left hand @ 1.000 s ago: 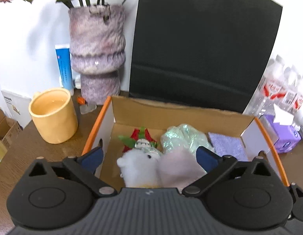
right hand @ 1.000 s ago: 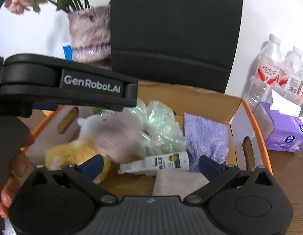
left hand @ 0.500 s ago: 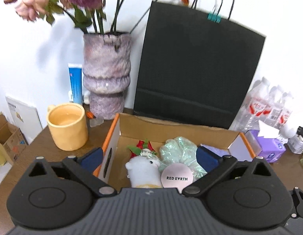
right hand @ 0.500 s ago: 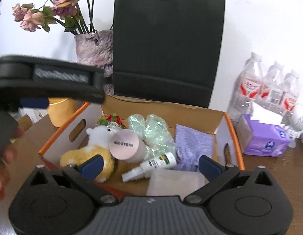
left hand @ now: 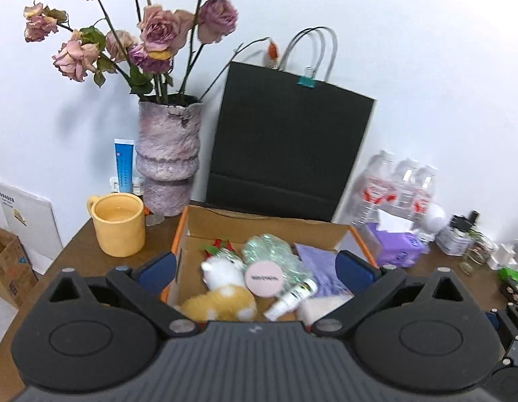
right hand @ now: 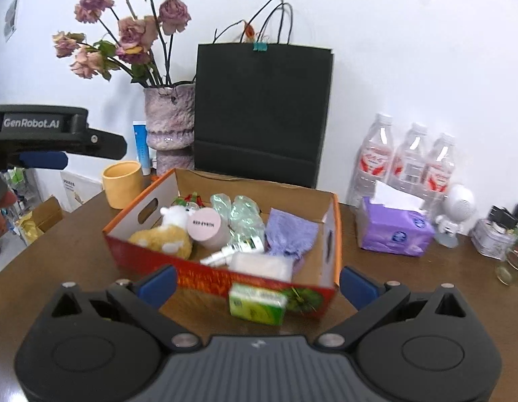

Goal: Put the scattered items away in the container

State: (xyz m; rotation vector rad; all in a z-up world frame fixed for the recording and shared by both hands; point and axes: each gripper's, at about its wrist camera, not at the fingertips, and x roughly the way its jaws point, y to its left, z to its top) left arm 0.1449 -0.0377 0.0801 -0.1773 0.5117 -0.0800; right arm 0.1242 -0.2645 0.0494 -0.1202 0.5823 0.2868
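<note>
The cardboard box (right hand: 329, 234) stands on the brown table (right hand: 409, 288) and already keeps most things: a plush toy (right hand: 165, 234), a pink round jar (right hand: 207, 226) that leans on it, a small spray bottle (right hand: 232, 251), a purple cloth (right hand: 289, 234) and a white packet (right hand: 262, 264). Only a green pack (right hand: 257, 305) lies outside, touching the front wall of the box, so we judge it is the last item to tidy. Our right claw (right hand: 257, 283) is spread wide and empty, directly before this pack, probably to take it. Our left claw (left hand: 255, 269) is also released and holds nothing; it hangs above the box. A yellow mug (left hand: 119, 224) and a vase (left hand: 168, 154) stand behind, well apart.
</note>
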